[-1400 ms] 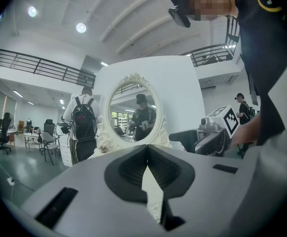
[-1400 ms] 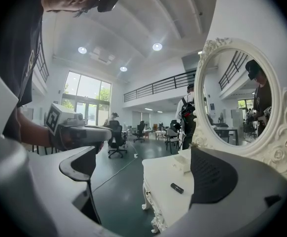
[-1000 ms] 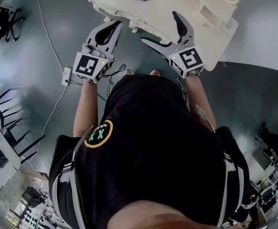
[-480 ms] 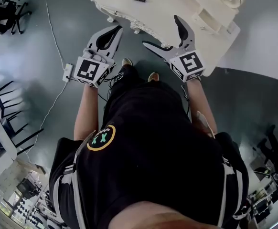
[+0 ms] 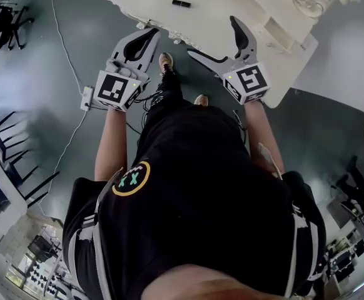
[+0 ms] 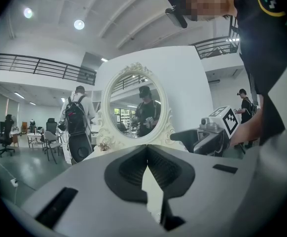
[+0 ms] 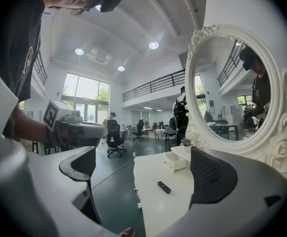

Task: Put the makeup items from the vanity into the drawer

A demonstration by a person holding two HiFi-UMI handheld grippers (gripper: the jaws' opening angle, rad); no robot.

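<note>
A small black makeup tube [image 5: 181, 3] lies on the white vanity top [image 5: 219, 5]; in the right gripper view the same tube [image 7: 164, 187] sits between my spread jaws, well ahead of them. My right gripper [image 5: 216, 41] [image 7: 146, 177] is open and empty, just short of the vanity's carved front edge. My left gripper [image 5: 152, 34] [image 6: 146, 150] is shut with nothing in it and hangs over the floor in front of the vanity's left part. A little white drawer box [image 7: 176, 160] [image 5: 278, 29] stands on the top near the oval mirror [image 7: 232, 90].
The mirror [image 6: 133, 107] has an ornate white frame and shows a person's reflection. White cables and a power strip [image 5: 87, 97] lie on the grey floor at left. The person's shoe [image 5: 165, 62] is under the vanity's edge. Chairs and desks stand far off.
The person has stepped forward, one foot now reaching under the vanity's edge. Both grippers have kept their pose and state, edging slightly closer to the vanity.
</note>
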